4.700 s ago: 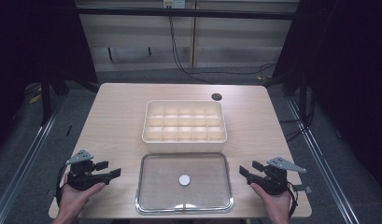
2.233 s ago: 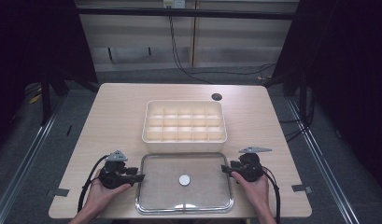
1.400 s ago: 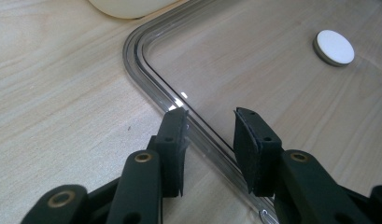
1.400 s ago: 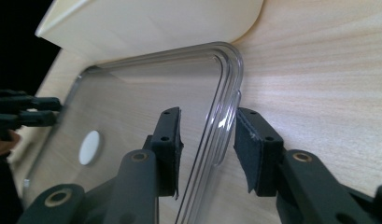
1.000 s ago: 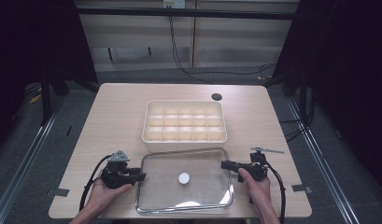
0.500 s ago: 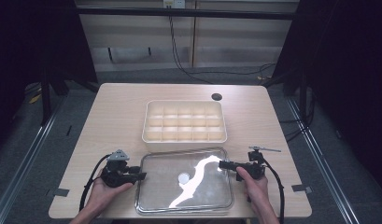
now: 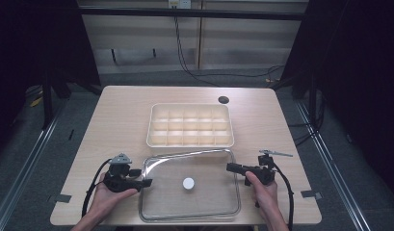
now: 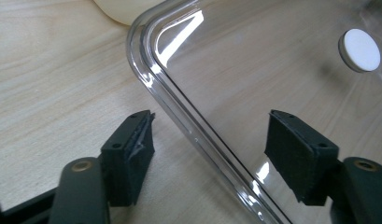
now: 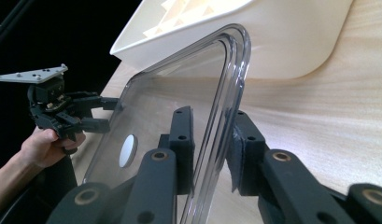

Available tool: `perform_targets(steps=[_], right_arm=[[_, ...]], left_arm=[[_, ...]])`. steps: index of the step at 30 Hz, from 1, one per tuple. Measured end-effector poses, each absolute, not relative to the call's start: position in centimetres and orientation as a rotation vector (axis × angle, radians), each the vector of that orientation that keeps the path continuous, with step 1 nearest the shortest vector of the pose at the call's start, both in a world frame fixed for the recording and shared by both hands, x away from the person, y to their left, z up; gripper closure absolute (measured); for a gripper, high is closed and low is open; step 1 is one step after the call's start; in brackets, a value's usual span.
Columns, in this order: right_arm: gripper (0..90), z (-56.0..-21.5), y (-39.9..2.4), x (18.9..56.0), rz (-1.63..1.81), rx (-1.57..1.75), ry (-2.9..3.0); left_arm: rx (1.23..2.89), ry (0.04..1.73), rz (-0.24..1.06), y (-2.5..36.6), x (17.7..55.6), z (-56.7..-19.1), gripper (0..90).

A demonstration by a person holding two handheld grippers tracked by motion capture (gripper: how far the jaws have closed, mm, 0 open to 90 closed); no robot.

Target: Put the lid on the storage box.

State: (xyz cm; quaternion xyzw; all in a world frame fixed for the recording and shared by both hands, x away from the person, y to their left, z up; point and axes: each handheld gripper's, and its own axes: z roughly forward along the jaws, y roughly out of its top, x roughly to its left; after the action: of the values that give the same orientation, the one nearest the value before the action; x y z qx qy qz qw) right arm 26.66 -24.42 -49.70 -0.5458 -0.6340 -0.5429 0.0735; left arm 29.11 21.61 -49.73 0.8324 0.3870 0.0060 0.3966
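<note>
A clear plastic lid (image 7: 204,202) with a white round knob (image 7: 188,183) lies on the table near the front edge, its far edge slanting. My left gripper (image 7: 142,177) stands open at the lid's left rim (image 8: 179,112). The rim runs between its two pads without touching them, and the jaws have just been opening. My right gripper (image 7: 230,167) is shut on the lid's right rim (image 9: 216,107), with a pad pressing on each side. Just beyond the lid stands a cream compartment tray (image 7: 190,144).
The tray's rounded wall (image 9: 282,37) rises close behind the lid's far corner. A dark round hole (image 7: 223,99) marks the tabletop at the back right. Bare wood (image 7: 117,125) lies left of the tray. Cables trail from both grippers toward the front edge.
Both hands came in from the front corners to the lid's two sides. Over the last second a bright glare crossed the lid and went, and its far edge now slants.
</note>
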Motion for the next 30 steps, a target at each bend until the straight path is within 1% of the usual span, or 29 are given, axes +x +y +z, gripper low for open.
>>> perform_targets(steps=[2,3,4,9,14,15,16,17,24,30], right_arm=[[73.9,-49.6,-24.4,26.6,-1.632,-1.639,-1.910],[74.0,-49.6,-24.4,26.6,-1.635,-1.638,-1.909],[73.9,-49.6,-24.4,26.6,-1.632,-1.636,-1.915],[73.3,-49.6,-24.4,26.5,-1.605,-1.653,-1.939],[72.4,-49.8,-24.5,26.4,-1.583,-1.666,-1.956],[72.2,-49.7,-24.5,26.4,-1.588,-1.664,-1.959],[72.2,-49.7,-24.5,26.4,-1.588,-1.664,-1.959],[71.6,-49.6,-24.4,26.3,-1.592,-1.665,-1.969],[69.5,-49.5,-24.0,26.2,-1.562,-1.680,-2.021],[69.5,-49.0,-23.8,26.1,-1.580,-1.683,-2.032]], left_arm=[[2.106,0.975,0.000,21.6,29.1,-49.7,32.4],[2.098,0.969,-0.030,21.6,29.2,-49.8,32.4],[2.094,0.965,-0.043,21.6,29.2,-49.8,36.5],[2.084,0.971,-0.076,21.6,29.2,-49.8,39.2],[2.072,0.957,-0.055,21.8,29.1,-49.4,42.2],[2.052,0.967,-0.054,21.8,29.1,-49.4,44.8],[2.047,0.965,-0.051,21.9,29.1,-49.3,44.8],[2.037,0.957,-0.041,22.1,29.0,-49.1,46.7],[2.016,0.960,-0.015,22.3,28.9,-48.7,49.7],[1.989,0.952,-0.007,22.8,29.0,-48.0,54.6]])
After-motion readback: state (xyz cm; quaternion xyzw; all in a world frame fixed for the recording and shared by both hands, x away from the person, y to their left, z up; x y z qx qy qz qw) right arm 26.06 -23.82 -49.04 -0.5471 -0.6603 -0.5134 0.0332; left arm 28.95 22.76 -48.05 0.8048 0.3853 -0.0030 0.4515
